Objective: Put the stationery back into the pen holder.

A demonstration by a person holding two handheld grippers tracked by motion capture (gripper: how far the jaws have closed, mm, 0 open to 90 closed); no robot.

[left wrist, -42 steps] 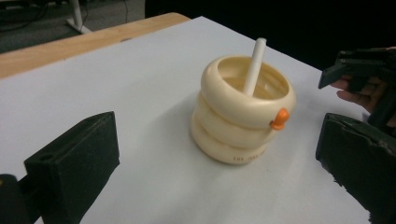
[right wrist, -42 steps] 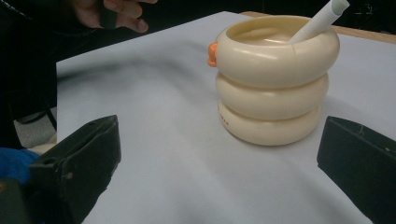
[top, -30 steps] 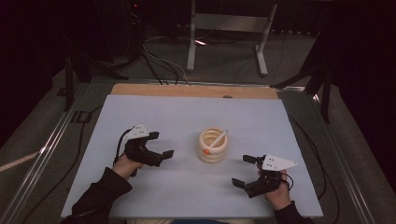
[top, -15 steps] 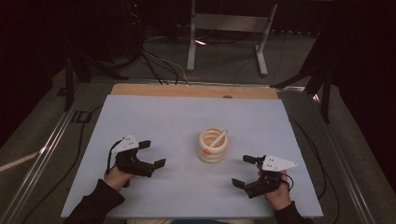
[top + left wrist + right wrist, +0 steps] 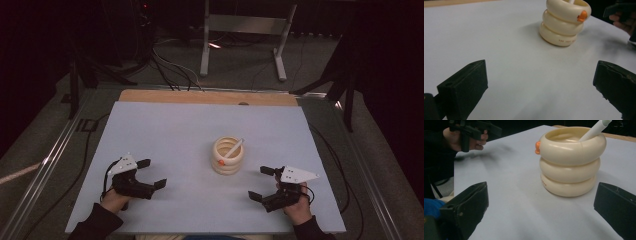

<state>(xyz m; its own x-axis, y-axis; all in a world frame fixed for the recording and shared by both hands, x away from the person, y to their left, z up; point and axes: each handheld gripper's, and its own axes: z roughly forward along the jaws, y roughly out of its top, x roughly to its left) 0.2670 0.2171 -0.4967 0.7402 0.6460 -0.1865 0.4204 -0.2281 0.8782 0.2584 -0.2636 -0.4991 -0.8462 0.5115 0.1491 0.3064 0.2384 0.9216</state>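
A cream cup (image 5: 228, 155) shaped like three stacked rings stands near the middle of the light table (image 5: 180, 130). A small orange knob (image 5: 220, 162) sticks out of its top ring, and a white stick (image 5: 234, 148) leans inside it. My left gripper (image 5: 152, 173) rests open at the front left, well apart from the cup (image 5: 563, 23). At the front right my right gripper (image 5: 261, 183) is open too, with the cup (image 5: 572, 159) close ahead between its jaws' lines and nothing held. The stick (image 5: 595, 129) pokes over the rim.
A wooden strip (image 5: 205, 97) runs along the table's far edge. Cables (image 5: 170, 62) and a metal stand (image 5: 240, 30) lie on the dark floor beyond. In the left gripper view the other hand (image 5: 624, 20) is at the far right; in the right gripper view the other hand (image 5: 466, 138) is at upper left.
My left gripper has drawn back toward the table's front left edge, away from the cup. The right gripper and the cup have stayed put.
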